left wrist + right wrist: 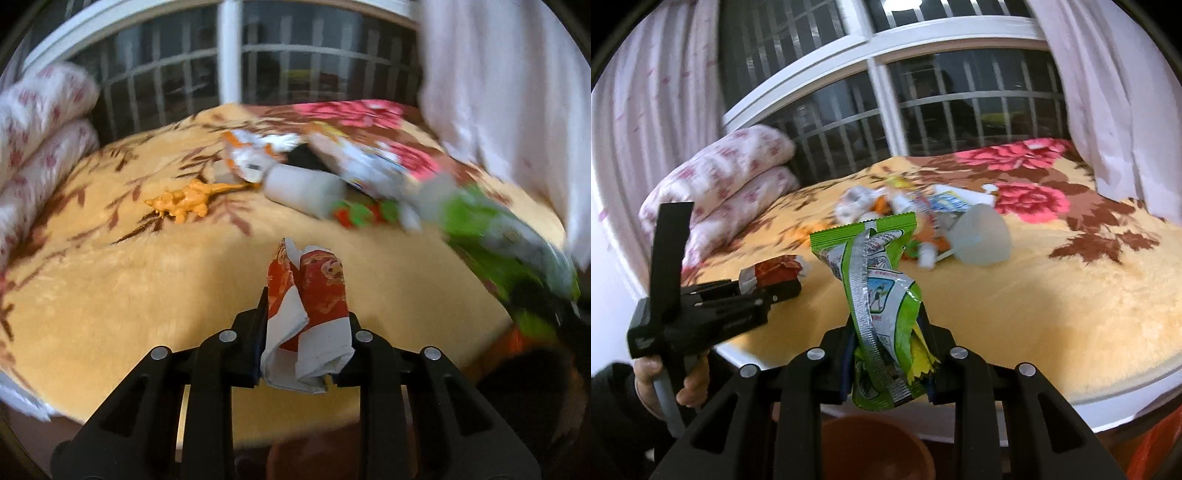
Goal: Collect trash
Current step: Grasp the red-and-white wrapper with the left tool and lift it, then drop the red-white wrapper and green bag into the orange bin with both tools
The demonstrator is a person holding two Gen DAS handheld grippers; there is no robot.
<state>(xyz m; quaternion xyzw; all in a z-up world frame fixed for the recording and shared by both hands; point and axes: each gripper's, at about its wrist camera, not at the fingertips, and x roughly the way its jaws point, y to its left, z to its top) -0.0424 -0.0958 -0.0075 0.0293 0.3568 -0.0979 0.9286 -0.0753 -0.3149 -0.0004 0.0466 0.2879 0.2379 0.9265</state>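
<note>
My left gripper (304, 317) is shut on a crumpled red and white wrapper (314, 295), held above the near edge of the bed. It also shows in the right wrist view (783, 284) with the wrapper (775, 271). My right gripper (886, 332) is shut on a green and white snack wrapper (879, 288), which also shows blurred at the right of the left wrist view (498, 243). More trash lies in a pile mid-bed: wrappers (258, 155), a white cup on its side (303, 188), a clear plastic cup (982, 236).
The bed has a yellow floral blanket (110, 288). An orange toy dinosaur (188, 199) lies left of the pile. Folded floral quilts (720, 177) sit at the left. A brown bin rim (871, 443) shows below my right gripper. A barred window and curtains stand behind.
</note>
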